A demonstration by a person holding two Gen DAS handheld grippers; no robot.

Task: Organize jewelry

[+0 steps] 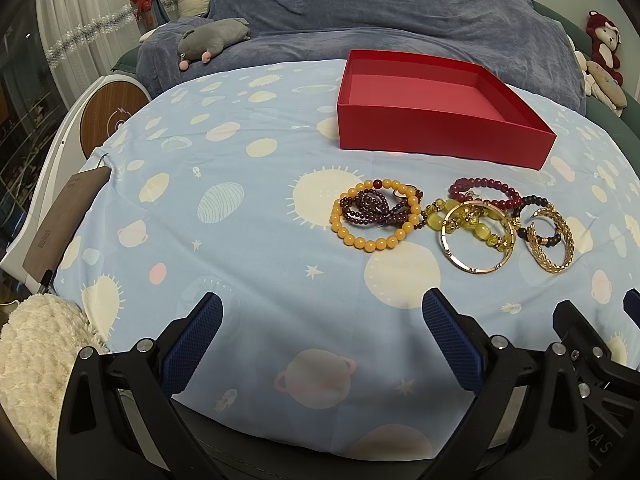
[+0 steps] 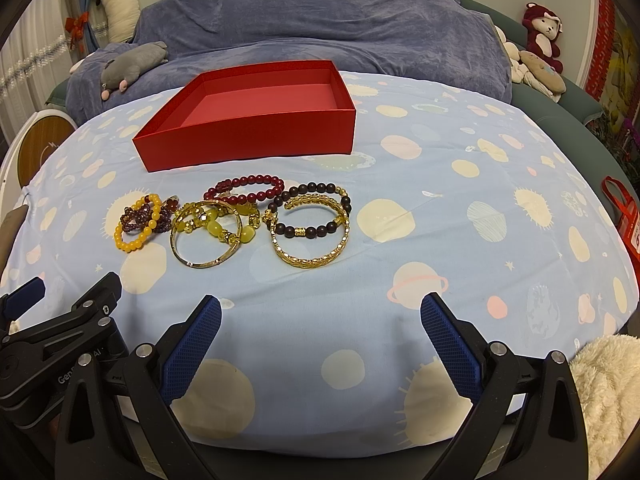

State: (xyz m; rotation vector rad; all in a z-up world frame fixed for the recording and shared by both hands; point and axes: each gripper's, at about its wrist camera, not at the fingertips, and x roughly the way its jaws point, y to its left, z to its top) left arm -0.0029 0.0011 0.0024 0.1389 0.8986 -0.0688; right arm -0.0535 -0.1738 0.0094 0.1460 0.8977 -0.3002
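An empty red box stands at the back of the blue planet-print cloth. In front of it lie several bracelets: a yellow bead one over dark purple beads, a plain gold bangle over yellow-green beads, a red bead one, a dark bead one and an ornate gold bangle. My left gripper and right gripper are open and empty, side by side, short of the bracelets.
A blue blanket with a grey plush lies behind the cloth. Plush toys sit at the far right. A white fluffy throw lies at the near edges. A red bag is at right.
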